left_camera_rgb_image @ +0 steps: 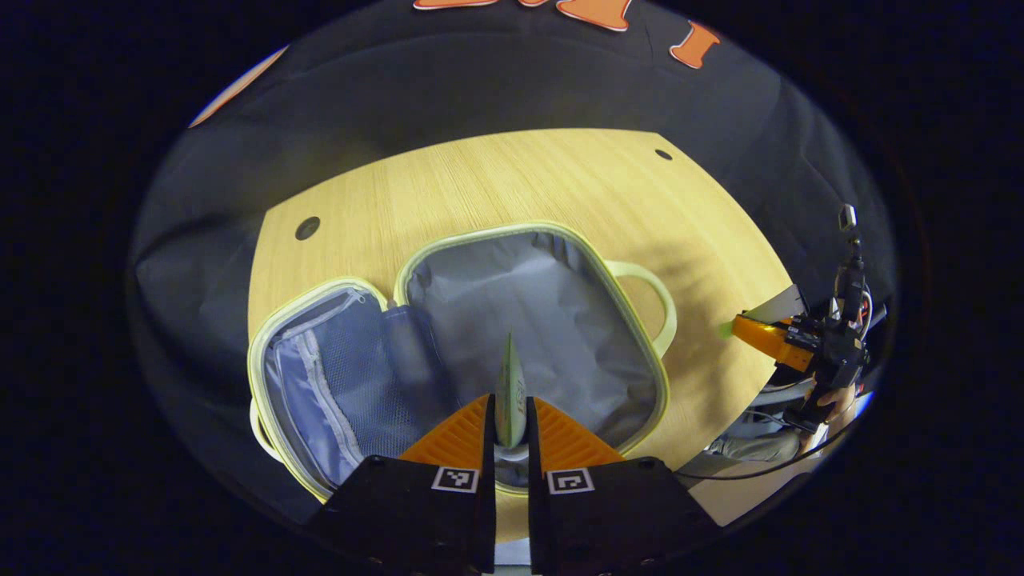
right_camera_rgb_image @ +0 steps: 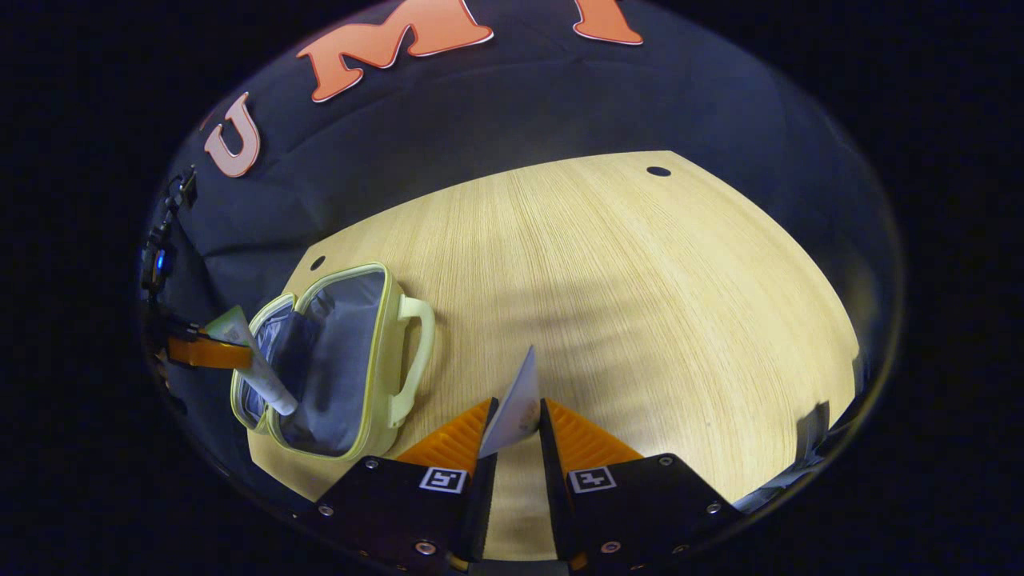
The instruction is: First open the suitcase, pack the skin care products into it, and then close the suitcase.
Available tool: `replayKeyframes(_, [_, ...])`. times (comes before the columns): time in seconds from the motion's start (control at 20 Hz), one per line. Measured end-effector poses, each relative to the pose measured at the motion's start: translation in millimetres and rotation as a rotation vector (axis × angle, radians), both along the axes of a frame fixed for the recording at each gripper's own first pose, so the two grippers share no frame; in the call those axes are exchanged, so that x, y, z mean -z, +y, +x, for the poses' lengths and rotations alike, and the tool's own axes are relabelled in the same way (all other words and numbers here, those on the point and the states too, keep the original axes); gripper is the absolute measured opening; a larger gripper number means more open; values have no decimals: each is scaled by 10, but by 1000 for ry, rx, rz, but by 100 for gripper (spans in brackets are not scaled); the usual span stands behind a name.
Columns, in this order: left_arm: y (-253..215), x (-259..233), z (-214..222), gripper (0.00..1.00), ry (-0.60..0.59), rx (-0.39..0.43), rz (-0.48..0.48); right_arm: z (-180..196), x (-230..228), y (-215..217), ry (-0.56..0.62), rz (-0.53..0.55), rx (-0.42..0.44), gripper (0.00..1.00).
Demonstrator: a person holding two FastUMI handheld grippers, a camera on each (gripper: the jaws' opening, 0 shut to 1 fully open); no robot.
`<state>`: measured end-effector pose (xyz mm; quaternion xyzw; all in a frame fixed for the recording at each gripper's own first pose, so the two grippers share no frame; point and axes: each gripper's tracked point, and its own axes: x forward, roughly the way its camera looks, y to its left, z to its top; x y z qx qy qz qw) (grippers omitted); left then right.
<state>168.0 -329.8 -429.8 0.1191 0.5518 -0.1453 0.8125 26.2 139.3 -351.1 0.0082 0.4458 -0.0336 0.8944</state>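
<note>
A green tube [left_camera_rgb_image: 510,392] is pinched by the left gripper [left_camera_rgb_image: 509,428] above the opened suitcase [left_camera_rgb_image: 560,320] on the table [right_camera_rgb_image: 640,280], while a pale tube [right_camera_rgb_image: 516,400] is clamped by the right gripper [right_camera_rgb_image: 518,428], the suitcase lying at its nine o'clock.

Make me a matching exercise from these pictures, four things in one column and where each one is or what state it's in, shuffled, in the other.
Things
1. pale green skin care tube
2. white flat packet
3. yellow-green soft suitcase with grey lining
4. light wooden table

States
A. lying open, both halves flat
B. pinched in the left gripper above the open case
C. carrying the case, bare on its right part
D. clamped in the right gripper over bare wood

Pairs: 1-B, 2-D, 3-A, 4-C
</note>
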Motion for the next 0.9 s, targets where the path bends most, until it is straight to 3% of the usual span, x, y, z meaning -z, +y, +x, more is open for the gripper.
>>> replayKeyframes(0.25, [-21, 181, 19, 19, 51, 14, -8, -137, -61, 14, -2, -23, 52, 33])
replayKeyframes(0.35, [-5, 167, 47, 26, 36, 21, -6, -131, -95, 4, -3, -31, 66, 33])
replayKeyframes(0.4, [2, 169, 71, 45, 25, 32, -5, -122, -99, 5, -4, -30, 71, 33])
replayKeyframes(0.5, [61, 136, 134, 62, 1, 46, 7, -86, -138, 28, -8, -32, 72, 33])
replayKeyframes(0.6, [65, 95, 153, 90, -18, 53, 7, -42, -171, 47, -9, -39, 67, 33])
replayKeyframes(0.65, [66, 75, 168, 96, -29, 54, 3, -26, -195, 53, -9, -42, 63, 33])
replayKeyframes(0.9, [122, -39, 181, 96, -87, 29, -22, 93, -420, 131, -13, -51, 27, 33])
